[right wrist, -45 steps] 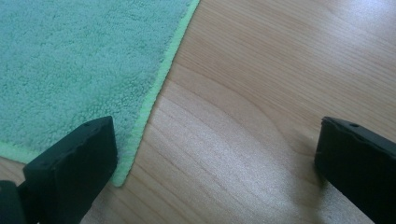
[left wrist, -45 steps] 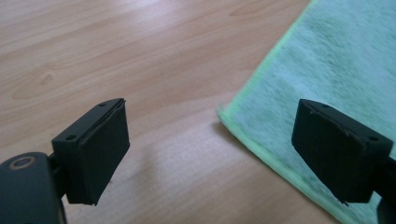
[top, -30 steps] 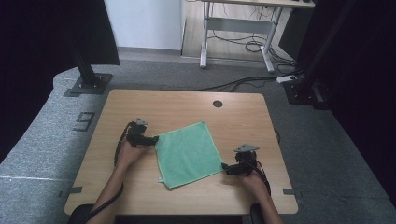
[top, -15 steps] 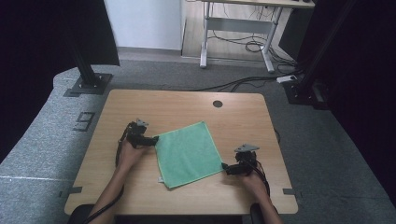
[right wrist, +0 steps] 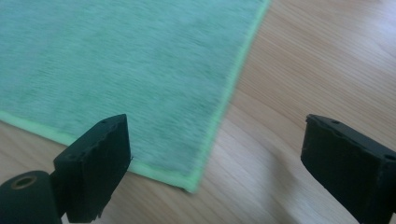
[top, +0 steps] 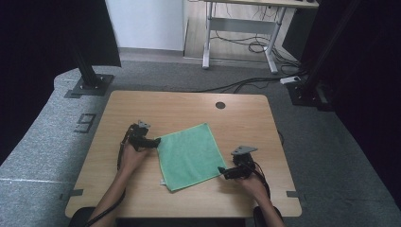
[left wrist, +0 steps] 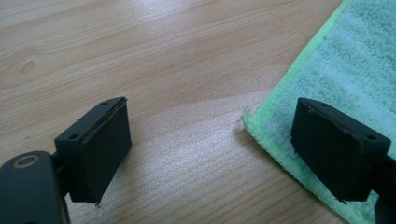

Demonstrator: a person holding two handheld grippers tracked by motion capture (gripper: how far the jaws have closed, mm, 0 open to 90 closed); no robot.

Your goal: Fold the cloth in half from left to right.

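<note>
Fingers of the left gripper [left wrist: 210, 149] are spread wide, nothing clamped: one pad [left wrist: 100, 149] sits over bare wood, the other [left wrist: 338, 149] over the edge strip of the green cloth [left wrist: 355, 70], and that cloth's corner lies in the gap between them, nearer the second pad. Can't tell whether that pad touches the fabric or floats just above it

Right gripper [right wrist: 215, 163] fingers also apart with nothing pinched; its jaws have just been closing a little. Another cloth corner lies between them, close to the finger [right wrist: 95, 163] on the cloth side; the opposite finger [right wrist: 348, 163] is over bare wood, well clear of the hem

From the high view: cloth [top: 189, 153] lies flat and spread, rotated relative to the table [top: 189, 106] edges, directly between the two tools. Left gripper [top: 153, 142] meets its left-hand corner, right gripper [top: 222, 171] sits at the corner nearest the person's right hand [top: 253, 184]. Left hand [top: 132, 156] rests on the tabletop behind its tool

Round cable hole [top: 220, 105] is past the cloth, well away from both sets of fingers
</note>
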